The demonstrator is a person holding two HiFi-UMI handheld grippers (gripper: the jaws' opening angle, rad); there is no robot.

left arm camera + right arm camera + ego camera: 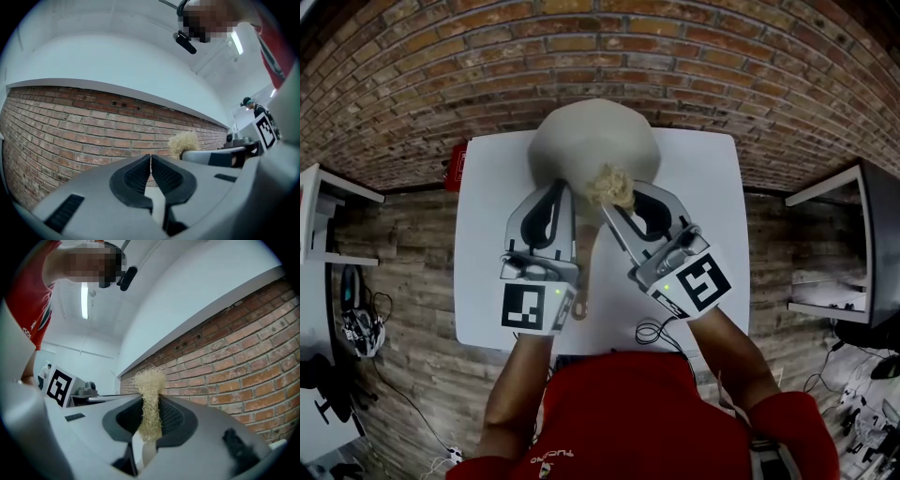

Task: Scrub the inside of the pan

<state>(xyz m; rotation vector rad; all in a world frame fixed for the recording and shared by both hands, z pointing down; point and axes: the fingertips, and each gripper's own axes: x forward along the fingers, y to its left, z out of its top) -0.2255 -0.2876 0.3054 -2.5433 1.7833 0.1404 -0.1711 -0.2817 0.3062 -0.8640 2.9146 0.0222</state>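
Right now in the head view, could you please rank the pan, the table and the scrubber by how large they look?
Largest to smallest:
1. table
2. pan
3. scrubber
The gaps are wide, so nearness to the camera does not blur the order.

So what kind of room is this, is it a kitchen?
Probably a workroom or lab, not a real kitchen. The pan sits on a plain white table by a brick wall, and there is gear with cables lying on the floor.
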